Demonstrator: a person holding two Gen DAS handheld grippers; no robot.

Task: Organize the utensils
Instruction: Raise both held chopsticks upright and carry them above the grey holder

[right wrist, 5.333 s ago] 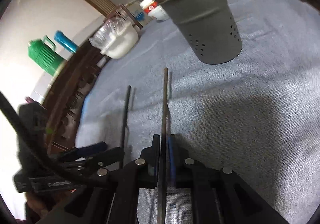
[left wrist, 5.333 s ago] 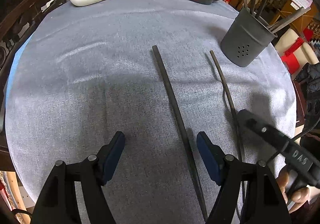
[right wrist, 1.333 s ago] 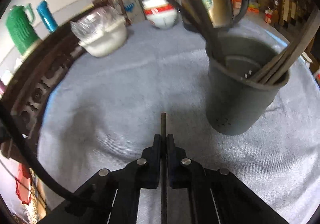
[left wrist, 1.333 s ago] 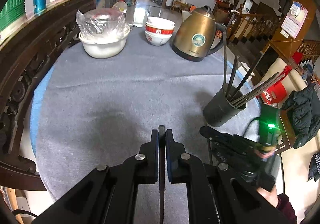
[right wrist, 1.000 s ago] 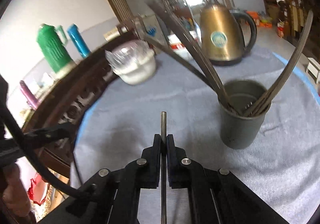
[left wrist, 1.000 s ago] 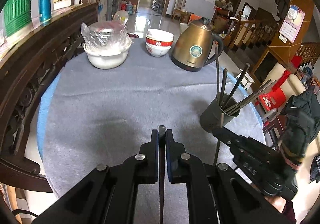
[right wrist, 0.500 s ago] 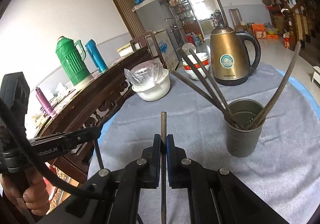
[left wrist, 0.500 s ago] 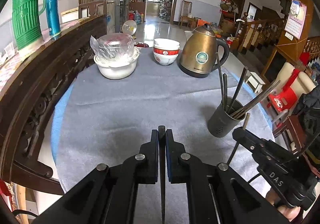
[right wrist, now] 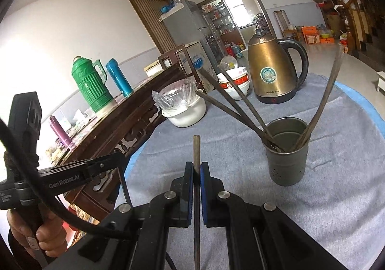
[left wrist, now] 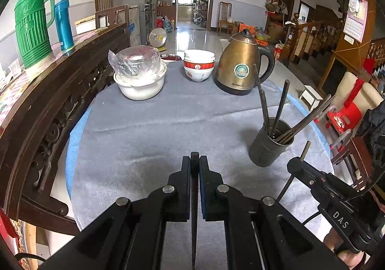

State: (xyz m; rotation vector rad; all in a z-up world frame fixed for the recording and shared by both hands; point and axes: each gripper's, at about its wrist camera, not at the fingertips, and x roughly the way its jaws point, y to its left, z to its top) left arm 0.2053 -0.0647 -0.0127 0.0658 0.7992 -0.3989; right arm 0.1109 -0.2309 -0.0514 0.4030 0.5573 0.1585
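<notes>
My left gripper (left wrist: 195, 161) is shut on a dark chopstick (left wrist: 194, 209) and holds it well above the grey tablecloth (left wrist: 156, 130). My right gripper (right wrist: 196, 169) is shut on a second chopstick (right wrist: 196, 149), its tip pointing up past the pads. A dark grey perforated utensil cup (left wrist: 269, 147) holds several chopsticks; it stands ahead and to the right of both grippers, also in the right wrist view (right wrist: 286, 159). The right gripper (left wrist: 298, 166) with its chopstick shows at the right of the left wrist view.
A brass kettle (left wrist: 240, 70), stacked red-rimmed bowls (left wrist: 198, 67) and a white bowl covered in plastic (left wrist: 139, 77) stand at the table's far side. A dark carved wooden rail (left wrist: 48, 106) runs along the left. Chairs stand off the right edge.
Both grippers rose and pulled back from the table, each still holding its chopstick. The cup now looks smaller and farther away.
</notes>
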